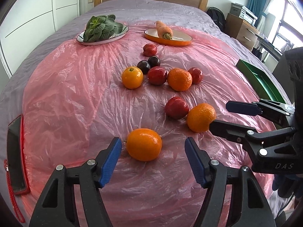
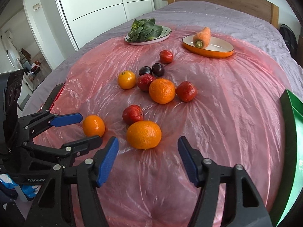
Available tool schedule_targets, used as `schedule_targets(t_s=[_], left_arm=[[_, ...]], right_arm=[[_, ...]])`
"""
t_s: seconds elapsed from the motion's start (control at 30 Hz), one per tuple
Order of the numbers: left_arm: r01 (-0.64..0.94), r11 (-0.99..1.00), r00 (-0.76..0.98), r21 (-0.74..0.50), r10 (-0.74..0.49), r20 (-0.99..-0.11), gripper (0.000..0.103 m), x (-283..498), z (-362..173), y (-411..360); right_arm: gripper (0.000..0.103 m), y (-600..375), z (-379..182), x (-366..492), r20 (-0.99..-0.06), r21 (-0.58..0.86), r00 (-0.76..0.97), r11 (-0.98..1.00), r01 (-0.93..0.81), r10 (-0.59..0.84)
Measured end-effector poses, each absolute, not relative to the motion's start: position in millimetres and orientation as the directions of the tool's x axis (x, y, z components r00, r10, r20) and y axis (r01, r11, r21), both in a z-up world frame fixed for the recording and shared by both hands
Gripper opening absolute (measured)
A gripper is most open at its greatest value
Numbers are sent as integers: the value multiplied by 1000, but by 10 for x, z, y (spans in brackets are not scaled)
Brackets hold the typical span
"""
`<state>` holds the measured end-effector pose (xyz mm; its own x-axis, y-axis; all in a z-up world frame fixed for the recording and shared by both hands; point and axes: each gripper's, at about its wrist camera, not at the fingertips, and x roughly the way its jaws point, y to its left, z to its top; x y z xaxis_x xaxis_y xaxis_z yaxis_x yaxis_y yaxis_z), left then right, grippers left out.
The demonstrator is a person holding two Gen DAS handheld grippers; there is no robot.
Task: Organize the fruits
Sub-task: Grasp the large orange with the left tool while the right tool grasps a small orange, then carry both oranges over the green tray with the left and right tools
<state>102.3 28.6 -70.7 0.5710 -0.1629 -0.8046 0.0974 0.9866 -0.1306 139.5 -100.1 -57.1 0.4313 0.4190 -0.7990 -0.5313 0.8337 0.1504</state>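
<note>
The left gripper (image 1: pixel 153 151) stands wide open with nothing held, its blue pads to either side of the nearest orange (image 1: pixel 144 144), not touching it; the right gripper (image 2: pixel 148 152) is equally wide and empty, pointed at a second orange (image 2: pixel 144 134) that lies just ahead of its tips. All the fruit rests loose on a pink plastic sheet (image 1: pixel 62 98) spread over a bed covered in grey cloth (image 1: pixel 132 5). There are four oranges: the two by the grippers, a pitted one (image 1: pixel 179 79) in the middle cluster, and a smooth one with a green stem spot (image 1: pixel 132 77) at the cluster's left. There are four red fruits: one (image 1: pixel 176 107) touching the second orange, one (image 1: pixel 157 75) and another (image 1: pixel 196 75) on either side of the pitted orange, and one (image 1: pixel 150 50) alone farther back. Two dark plums (image 1: pixel 148 64) lie side by side behind the cluster. At the far edge a white plate (image 1: pixel 121 35) carries a leafy green vegetable (image 1: pixel 100 28), and an orange oval dish (image 1: pixel 181 37) carries one carrot (image 1: pixel 164 29). A green tray (image 2: pixel 295 128) stands at the right edge of the sheet. Only the left wrist view shows a phone in a red case (image 1: pixel 16 158) fully, along with drawers and a window at right; only the right wrist view shows an open doorway (image 2: pixel 22 56) to the left of the white wardrobe doors (image 2: pixel 106 1).
</note>
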Motion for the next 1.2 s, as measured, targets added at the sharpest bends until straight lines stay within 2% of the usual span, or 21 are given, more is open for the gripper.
schedule_targets(t_s=[0.27,0.3,0.4,0.57,0.63,0.73,1.2], left_arm=[[85,989,551,-122,-149,-821,56,1144,-833,321],[81,989,548,-121,-146,-824,56,1152,-853,329],[75,990,544,-118,-140,-827,54,1172,-887,330],[52,992,537,-117,-126,-834,43,1210,-938,374],[42,991,540,-125,-128,-832,37,1212,-934,408],[31,987,540,-157,-149,-828,36,1214,-929,459],[8,991,562,-137,-118,-819,36,1054,-684,378]], right_arm=[[103,-876,-721,1573,-813,168,389,815,-555,433],[95,-858,-746,1590,-816,169,382,812,-559,433],[81,-811,-828,1612,-828,173,358,805,-567,431],[74,-798,-883,1627,-826,183,357,807,-562,436],[73,-818,-877,1625,-820,197,357,808,-556,446],[72,-852,-854,1621,-811,218,360,808,-547,462],[72,-1125,-526,1430,-773,263,399,822,-506,493]])
